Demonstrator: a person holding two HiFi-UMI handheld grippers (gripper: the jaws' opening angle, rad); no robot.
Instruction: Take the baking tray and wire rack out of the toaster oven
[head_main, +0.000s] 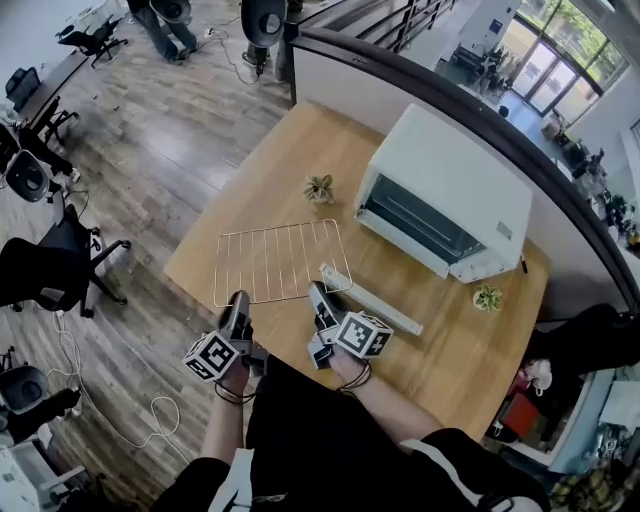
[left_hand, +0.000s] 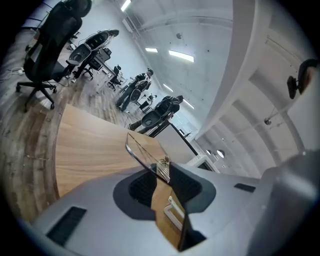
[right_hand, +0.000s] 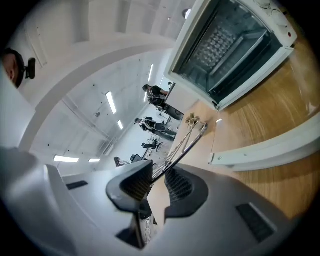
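Office chairs (head_main: 60, 265), black and wheeled, stand on the wood-plank floor (head_main: 150, 150) at far left.

Left tongs (head_main: 238, 300) (left_hand: 162, 172): grey, with a marker cube, at the near edge of the light wooden table (head_main: 450, 360) (left_hand: 85, 150). Jaws are drawn close and clamped on the near rim of the thin silver wire rack (head_main: 275, 260) (left_hand: 145, 155); the left gripper view shows the wire running in between the dark ribbed pads.

The wire rack is fully outside the oven, spread roughly level over the table's near-left part. Whether it touches the wood I cannot tell.

Right tongs (head_main: 318, 292) (right_hand: 157, 180): same build, gripping the same near rim further right. Jaws are pinched on the wire, which enters between the pads in the right gripper view (right_hand: 185, 142).

A small green potted plant (head_main: 319, 188) (right_hand: 192, 119) sits just beyond the rack's far right corner.

A long white door bar (head_main: 372, 301) (right_hand: 270, 147) lies low in front of the oven mouth, just beside the right tongs.

The white box-shaped toaster oven (head_main: 450, 180) (right_hand: 235, 45) stands at the table's far right, its mouth open toward the rack. The interior is dark with rails and a shelf-like piece; whether that is the baking tray I cannot tell.

A second small potted plant (head_main: 488, 297) sits near the oven's right front corner.
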